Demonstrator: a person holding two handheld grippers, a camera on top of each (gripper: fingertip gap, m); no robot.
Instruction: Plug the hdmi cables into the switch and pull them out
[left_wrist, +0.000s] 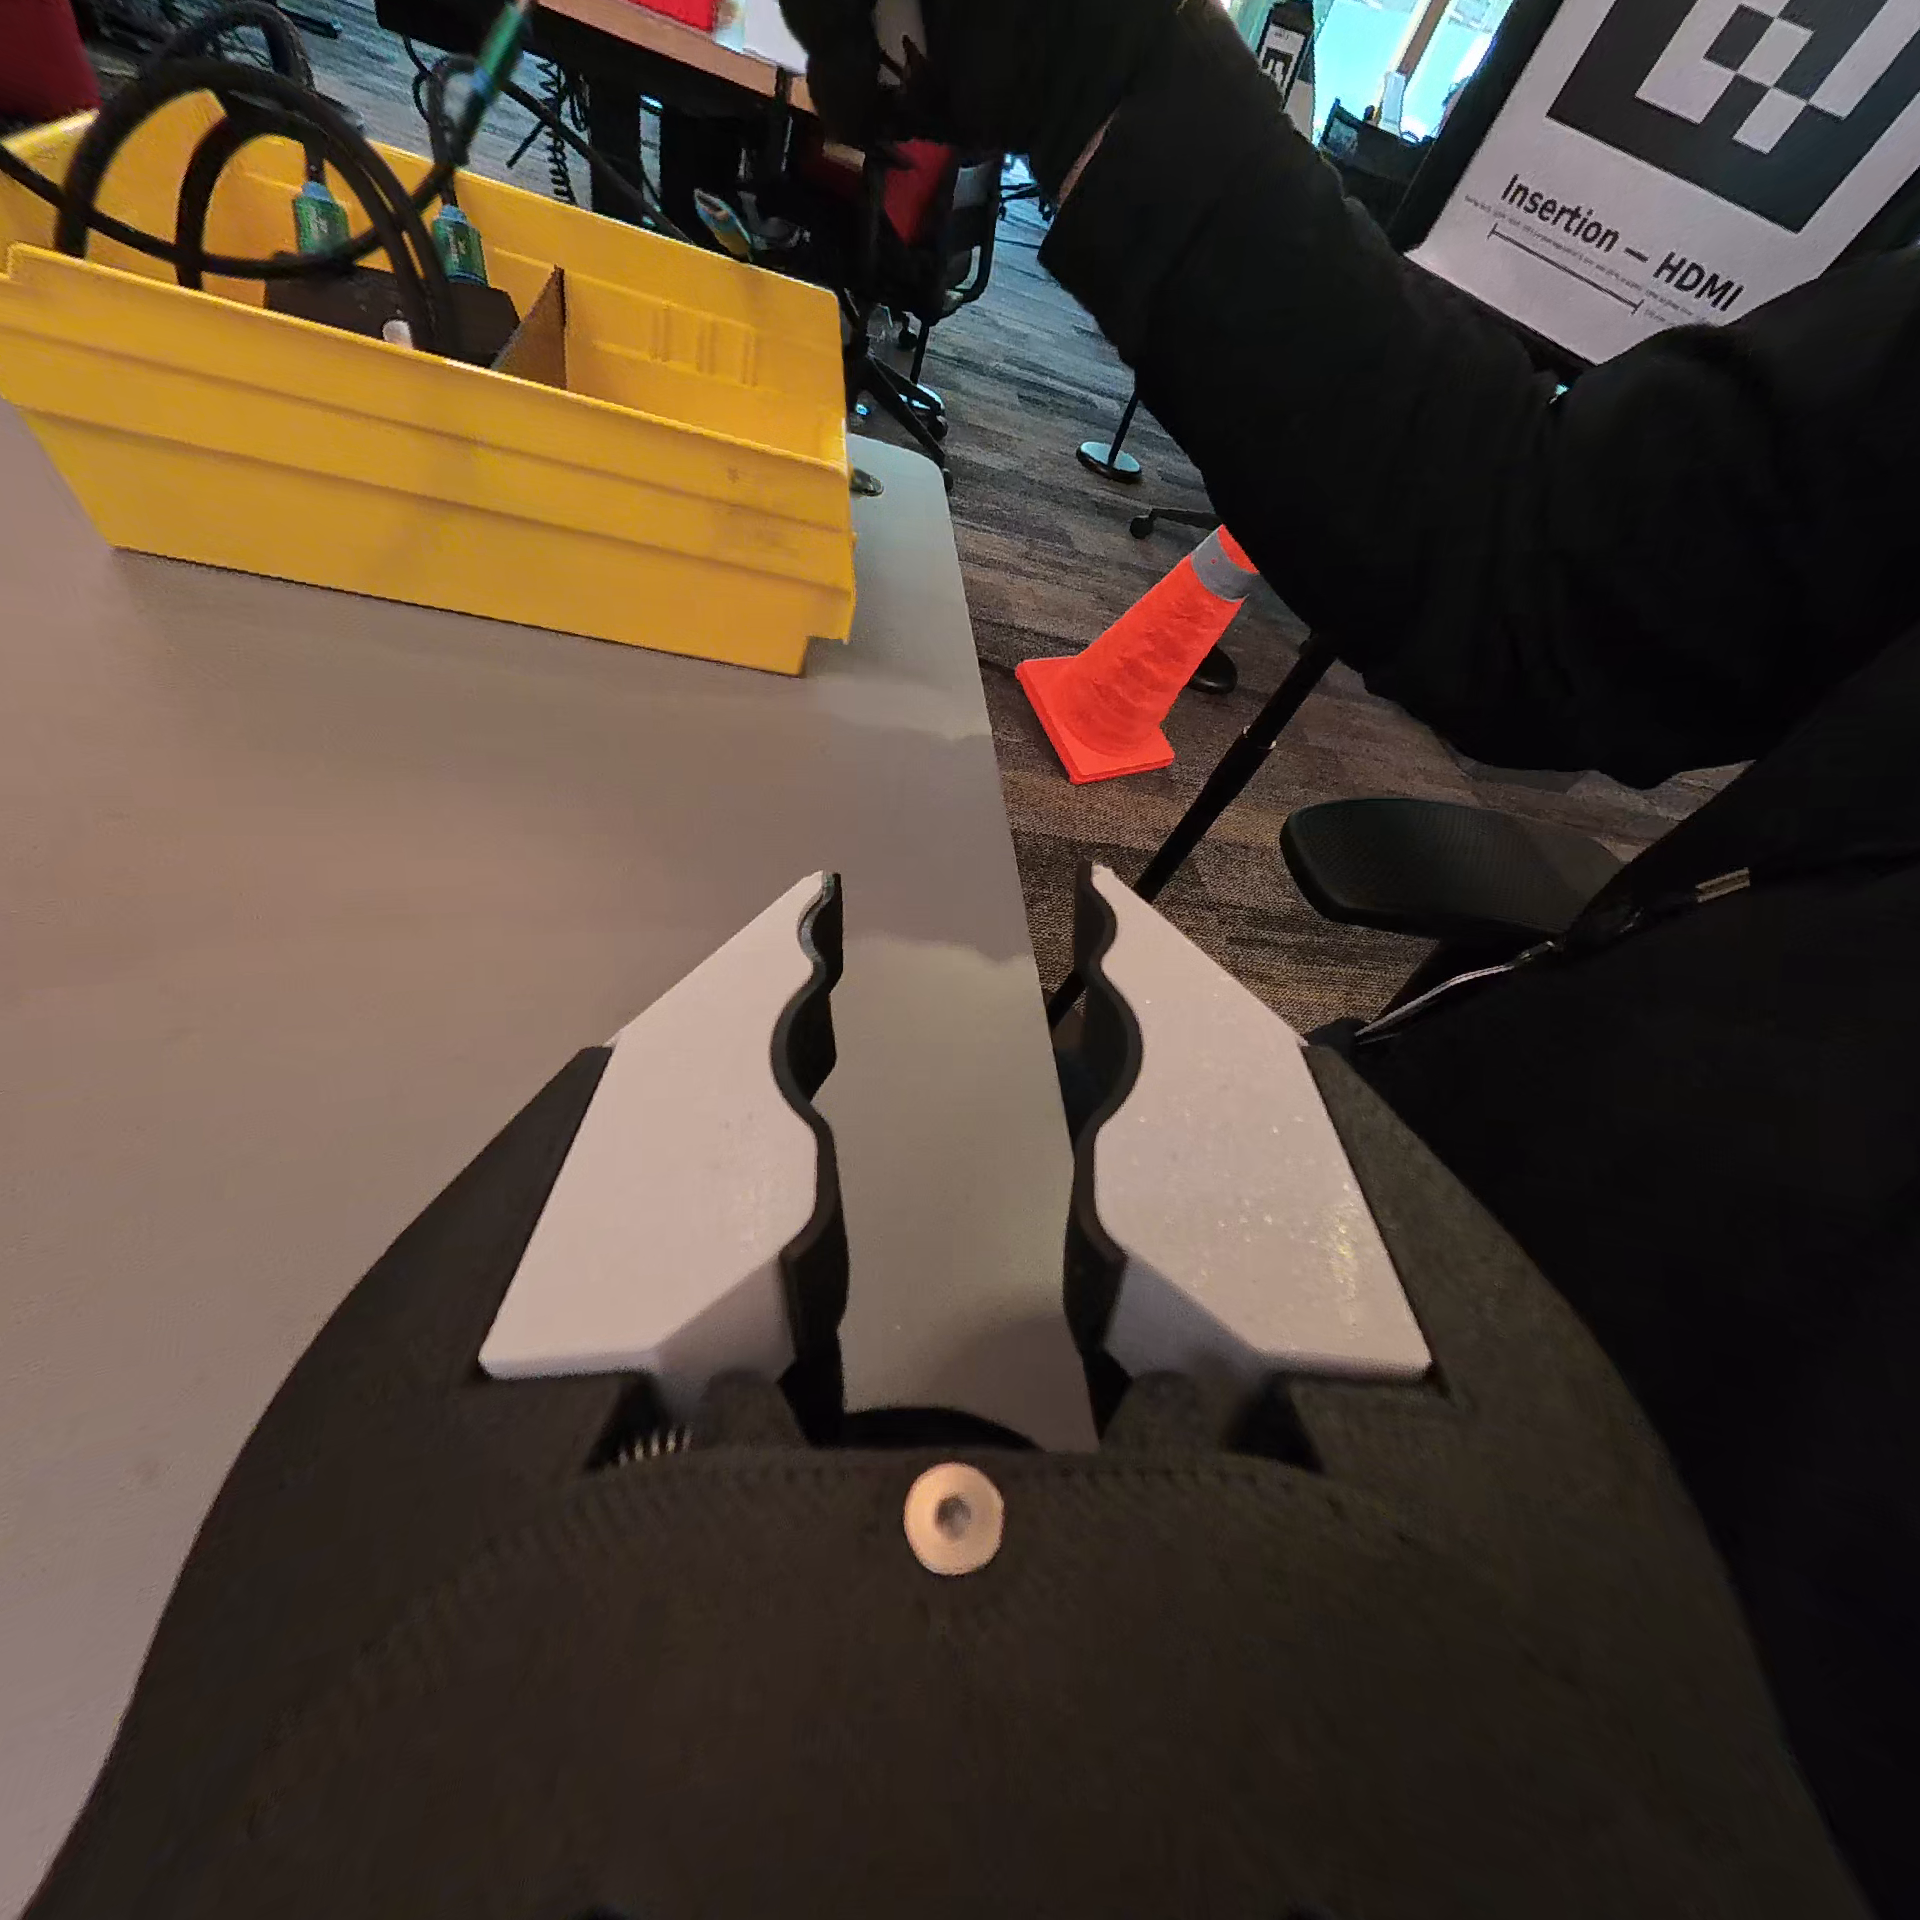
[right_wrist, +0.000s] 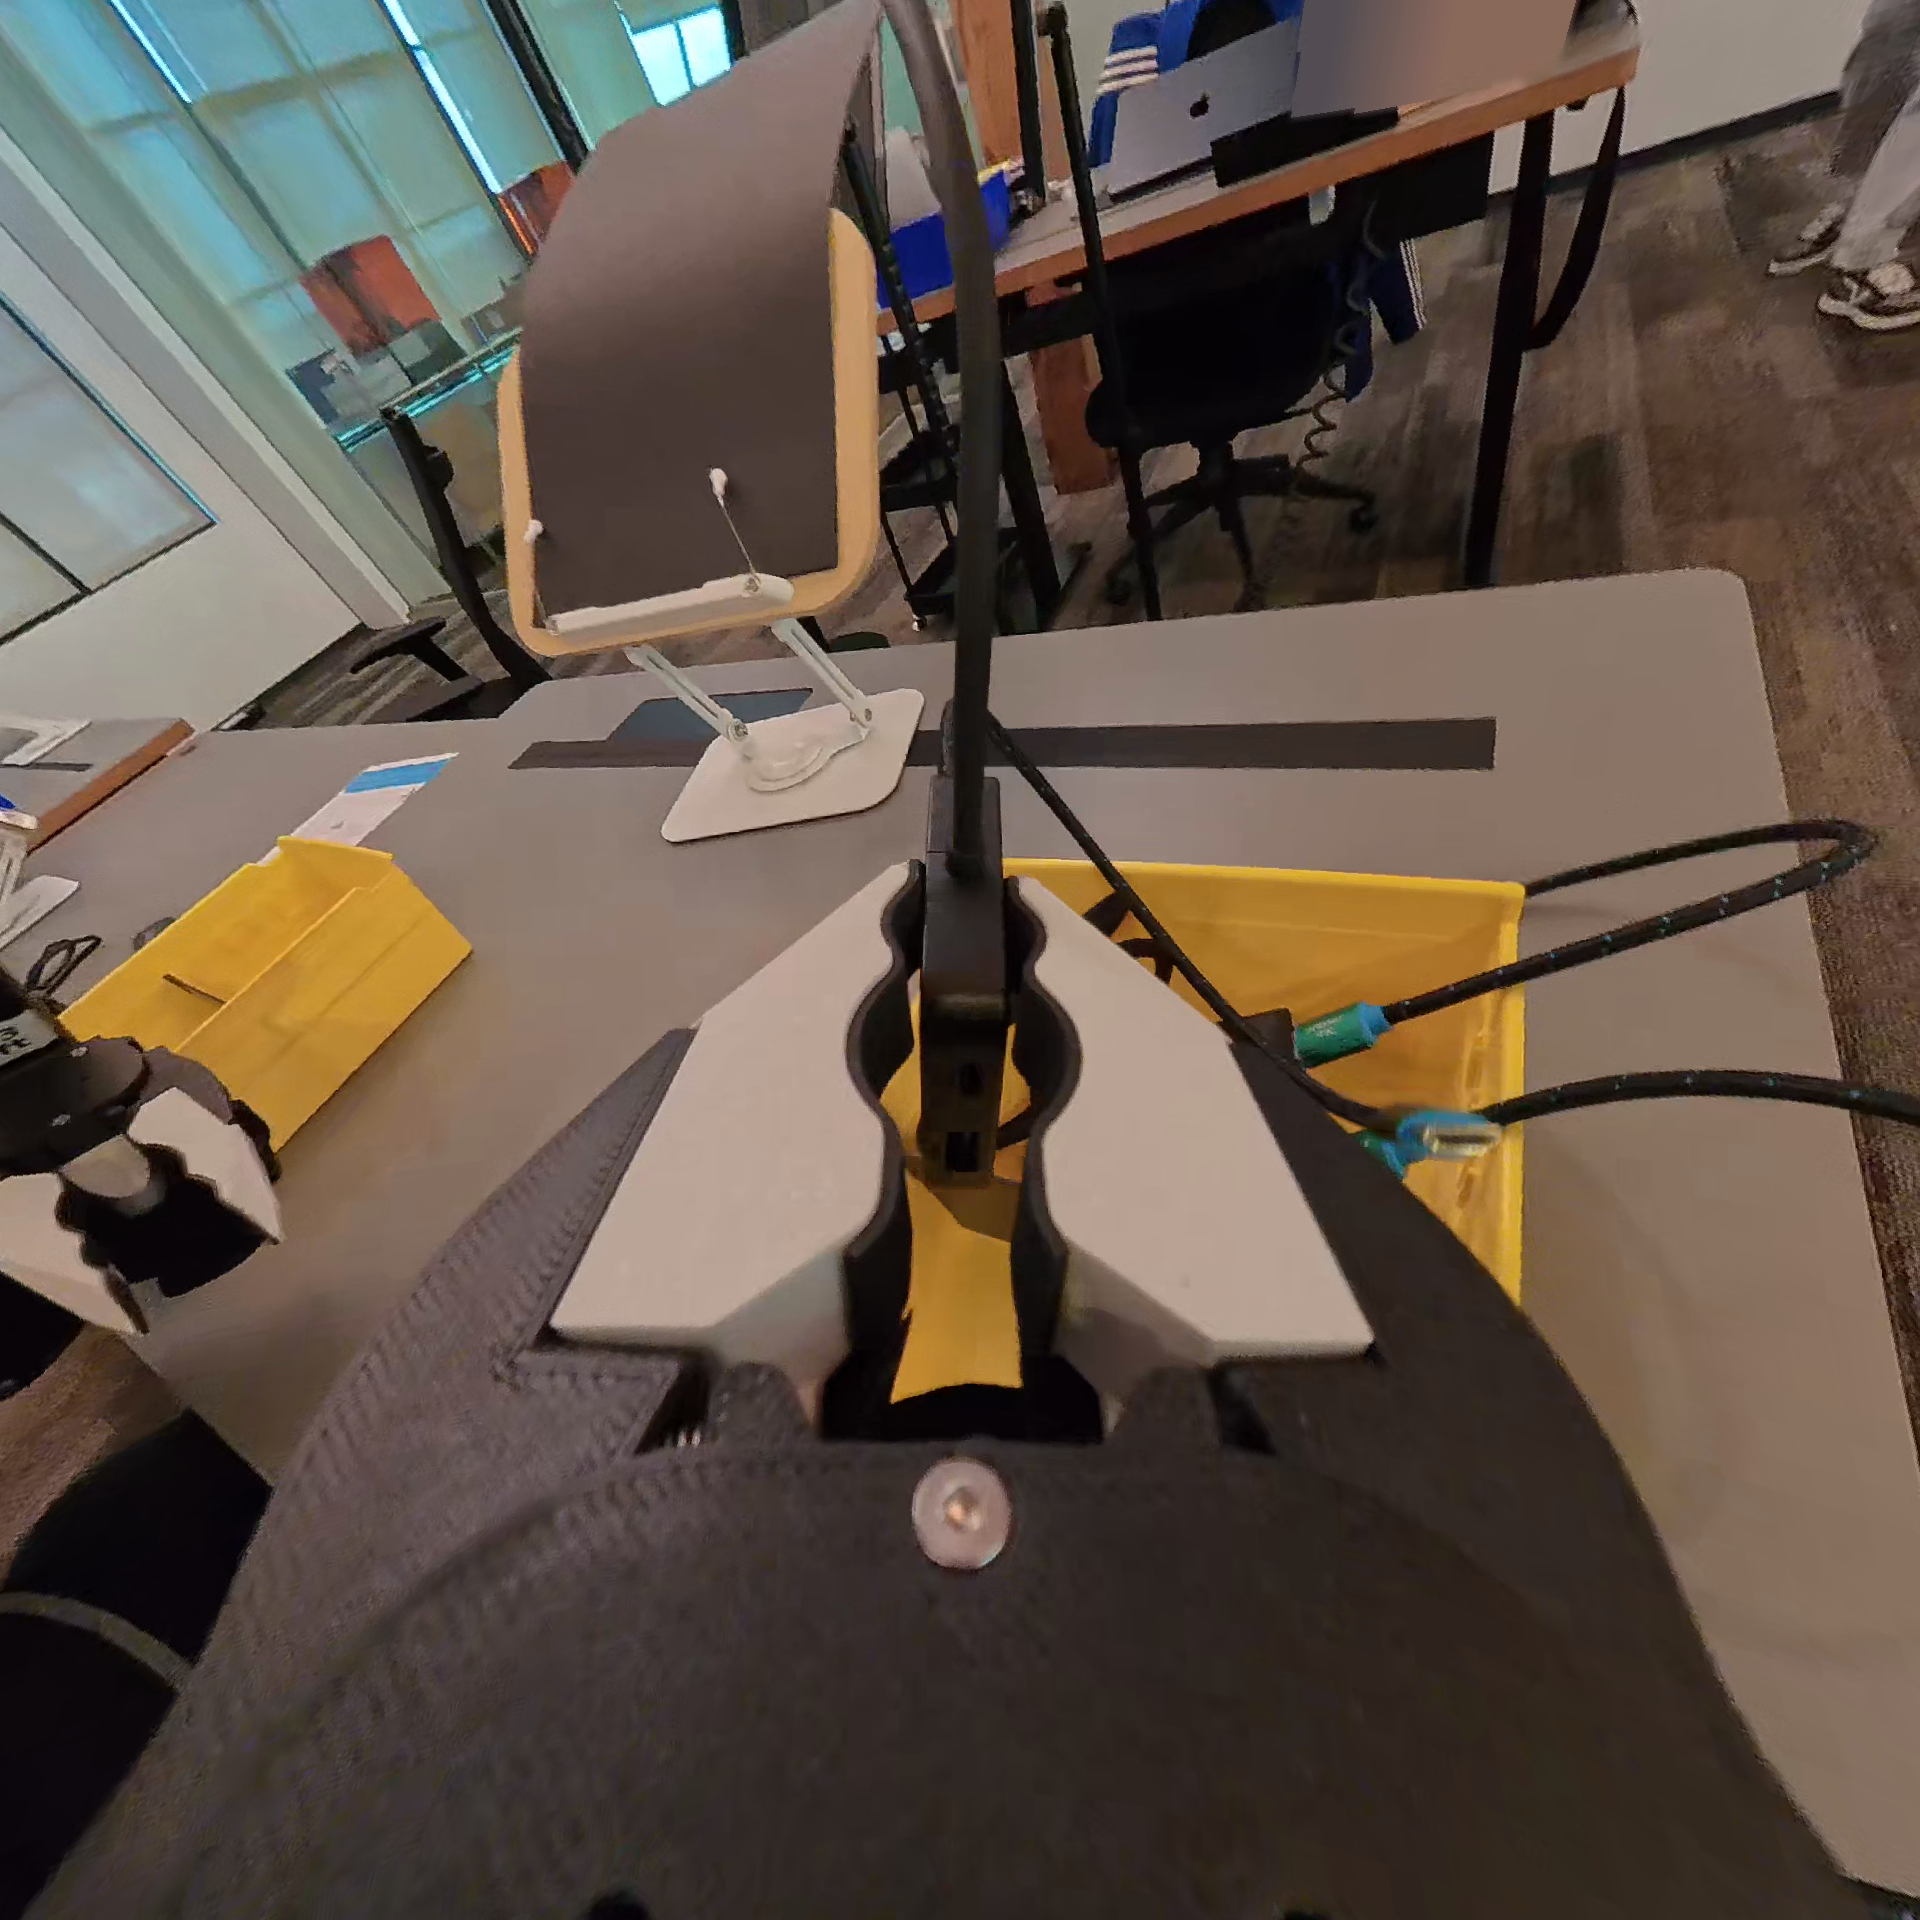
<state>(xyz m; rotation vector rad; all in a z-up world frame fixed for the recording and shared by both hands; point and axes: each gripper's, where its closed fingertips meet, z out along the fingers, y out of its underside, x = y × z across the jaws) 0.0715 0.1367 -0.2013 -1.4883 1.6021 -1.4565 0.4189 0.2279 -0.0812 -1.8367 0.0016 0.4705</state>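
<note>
My right gripper (right_wrist: 966, 883) is shut on a slim black switch (right_wrist: 964, 997), held edge-on over the big yellow bin (right_wrist: 1299, 894). Two slots show on its near edge, and a black cable (right_wrist: 971, 520) rises from its far end. Braided HDMI cables (right_wrist: 1662, 862) with green and blue plugs (right_wrist: 1335, 1029) hang over the bin's right side; one blue plug (right_wrist: 1449, 1132) shows a bare metal tip. My left gripper (left_wrist: 961, 883) is open and empty over the table's right edge; it also shows in the right wrist view (right_wrist: 156, 1174). In the left wrist view the bin (left_wrist: 468, 468) holds green plugs (left_wrist: 457, 244) above a black box (left_wrist: 384, 307).
A grey table (left_wrist: 416, 831) carries the bin. A small yellow bin (right_wrist: 270, 956) and a tilted stand with a black board (right_wrist: 686, 416) sit farther back. A black sleeve (left_wrist: 1403, 416) crosses the right. An orange cone (left_wrist: 1132, 665) and a black chair (left_wrist: 1434, 862) are beside the table.
</note>
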